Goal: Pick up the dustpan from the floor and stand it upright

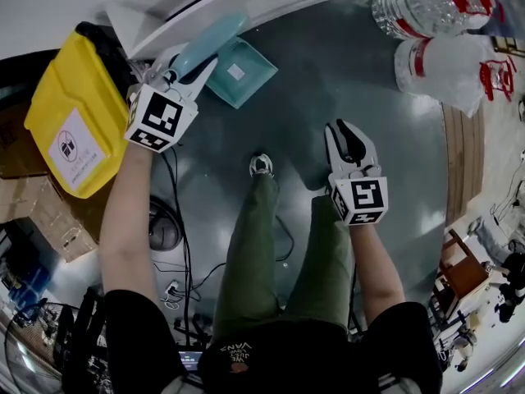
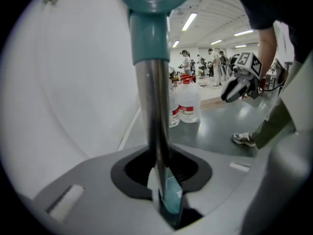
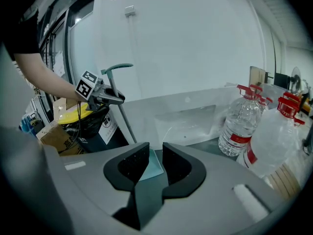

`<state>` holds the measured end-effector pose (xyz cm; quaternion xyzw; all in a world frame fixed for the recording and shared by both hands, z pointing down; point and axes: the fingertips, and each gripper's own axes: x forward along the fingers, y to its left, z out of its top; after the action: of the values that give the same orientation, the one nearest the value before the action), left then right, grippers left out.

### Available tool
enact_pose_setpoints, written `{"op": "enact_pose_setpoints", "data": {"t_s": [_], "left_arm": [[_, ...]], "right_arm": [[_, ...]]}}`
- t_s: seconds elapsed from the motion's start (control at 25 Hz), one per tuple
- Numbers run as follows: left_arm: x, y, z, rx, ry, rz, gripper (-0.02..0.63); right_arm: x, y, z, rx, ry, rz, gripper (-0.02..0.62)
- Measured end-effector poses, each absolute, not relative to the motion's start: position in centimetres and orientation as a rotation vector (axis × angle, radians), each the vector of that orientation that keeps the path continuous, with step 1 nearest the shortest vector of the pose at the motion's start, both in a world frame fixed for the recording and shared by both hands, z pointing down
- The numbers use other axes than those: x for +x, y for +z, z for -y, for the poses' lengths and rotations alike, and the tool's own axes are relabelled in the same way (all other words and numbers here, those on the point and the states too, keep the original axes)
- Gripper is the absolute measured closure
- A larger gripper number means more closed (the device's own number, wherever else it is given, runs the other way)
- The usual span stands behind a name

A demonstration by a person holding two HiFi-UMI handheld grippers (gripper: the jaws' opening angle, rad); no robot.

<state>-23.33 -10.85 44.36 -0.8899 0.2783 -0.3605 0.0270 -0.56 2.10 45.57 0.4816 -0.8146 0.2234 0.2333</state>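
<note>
The teal dustpan (image 1: 238, 74) rests its pan on the dark floor by the white wall. Its long handle (image 1: 207, 46) rises toward me. My left gripper (image 1: 182, 71) is shut on that handle: in the left gripper view the metal pole (image 2: 152, 111) with its teal grip runs up from between the jaws of the left gripper (image 2: 160, 174). My right gripper (image 1: 351, 138) hovers over the floor to the right, apart from the dustpan. In the right gripper view, the right gripper (image 3: 155, 163) stands slightly open with nothing in it; the pan (image 3: 154, 168) shows beyond.
A yellow bin (image 1: 74, 113) stands left of the dustpan, cardboard boxes (image 1: 49, 212) below it. Large water bottles (image 1: 447, 60) sit at the far right by the wall. Cables (image 1: 176, 220) trail on the floor near my shoe (image 1: 261, 165). A wooden chair (image 1: 461, 271) is at right.
</note>
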Motion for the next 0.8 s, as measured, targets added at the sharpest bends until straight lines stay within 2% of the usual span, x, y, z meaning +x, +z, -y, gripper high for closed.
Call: {"op": "enact_pose_setpoints", "data": {"t_s": [0.44, 0.8], "left_arm": [[-22.7, 43.2, 11.1, -2.715, -1.174, -1.023, 0.462], [-20.9, 37.4, 7.6, -2.713, -1.127, -1.249, 0.448]], "right_arm": [[2.4, 42.8, -1.9, 1.337, 0.605, 2.266, 0.512], [5.3, 35.8, -1.6, 1.298, 0.570, 2.343, 0.512]]}}
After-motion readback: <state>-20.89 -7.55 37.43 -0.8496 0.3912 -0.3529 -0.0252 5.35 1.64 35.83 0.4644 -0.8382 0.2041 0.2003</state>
